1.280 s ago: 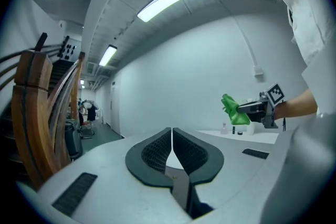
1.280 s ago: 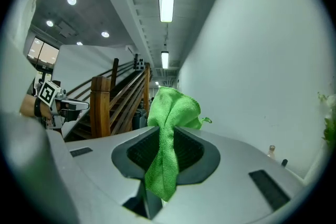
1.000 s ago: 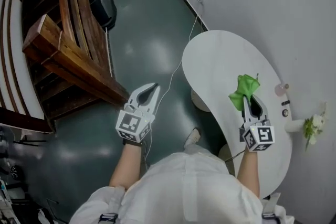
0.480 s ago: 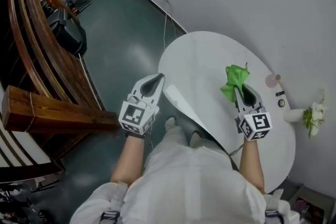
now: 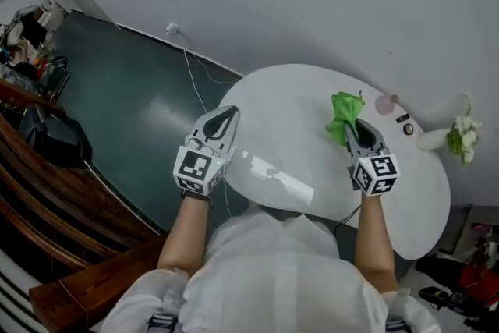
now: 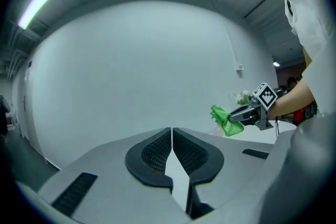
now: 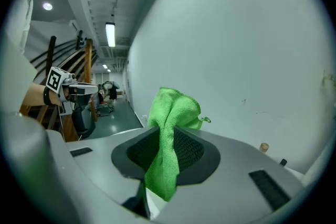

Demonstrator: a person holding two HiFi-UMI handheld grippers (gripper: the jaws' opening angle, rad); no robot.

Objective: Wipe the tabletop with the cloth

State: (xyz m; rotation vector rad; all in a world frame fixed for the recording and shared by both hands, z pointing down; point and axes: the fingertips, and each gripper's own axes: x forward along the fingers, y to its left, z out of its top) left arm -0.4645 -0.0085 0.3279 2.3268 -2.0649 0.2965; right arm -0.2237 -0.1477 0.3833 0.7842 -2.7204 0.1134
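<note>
Right now the right gripper (image 7: 167,132) is clamped on a green cloth (image 7: 171,110). The jaws are nearly closed, with the fabric bunched between the pads and spilling out above the tips and down below them. In the head view this gripper sits right of centre over the white tabletop (image 5: 292,129), with the cloth at the tips pointing toward the wall. Whether the cloth touches the surface cannot be told.

The left gripper (image 6: 171,132) has its jaws pressed together with nothing between them. In the head view it sits left of centre, at the table's near-left edge, its tips over the rim. From the left gripper view, the other gripper and cloth show at mid-right of the frame.

Further out on the table, by the wall at the right of the frame:
- a small pale cup (image 5: 387,103)
- two small dark items (image 5: 405,124)
- a white vase with white flowers (image 5: 456,139)

A cable (image 5: 195,78) runs from a wall socket (image 5: 172,30) across the dark green floor (image 5: 125,97). Wooden stairs (image 5: 54,191) are at lower left.
</note>
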